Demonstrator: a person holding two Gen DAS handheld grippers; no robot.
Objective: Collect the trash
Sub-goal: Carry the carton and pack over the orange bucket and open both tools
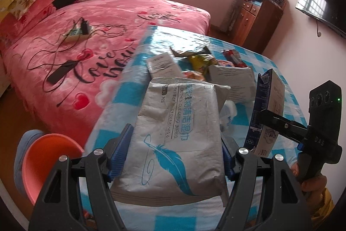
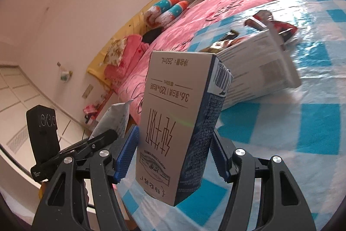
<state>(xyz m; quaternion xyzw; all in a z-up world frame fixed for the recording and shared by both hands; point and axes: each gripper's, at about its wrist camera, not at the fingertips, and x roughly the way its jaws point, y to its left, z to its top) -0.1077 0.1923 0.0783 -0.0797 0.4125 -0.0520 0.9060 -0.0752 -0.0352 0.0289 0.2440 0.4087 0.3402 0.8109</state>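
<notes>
My left gripper (image 1: 173, 153) is shut on a white wet-wipes pack (image 1: 173, 129) with a blue feather print, held above the blue-checked table (image 1: 244, 49). My right gripper (image 2: 173, 155) is shut on a milk carton (image 2: 175, 127), white and dark blue, held upside down above the table (image 2: 313, 114). The carton (image 1: 266, 109) and the right gripper (image 1: 259, 122) also show at the right of the left wrist view. More trash lies on the table: white packs (image 1: 233, 81), a yellow snack wrapper (image 1: 201, 62) and a red wrapper (image 1: 233, 55).
An orange bin (image 1: 49, 157) stands on the floor left of the table. A pink bed (image 1: 86, 36) with cables and a power strip (image 1: 77, 34) lies beyond. A wooden cabinet (image 1: 257, 21) stands by the far wall. The left gripper shows in the right wrist view (image 2: 71, 148).
</notes>
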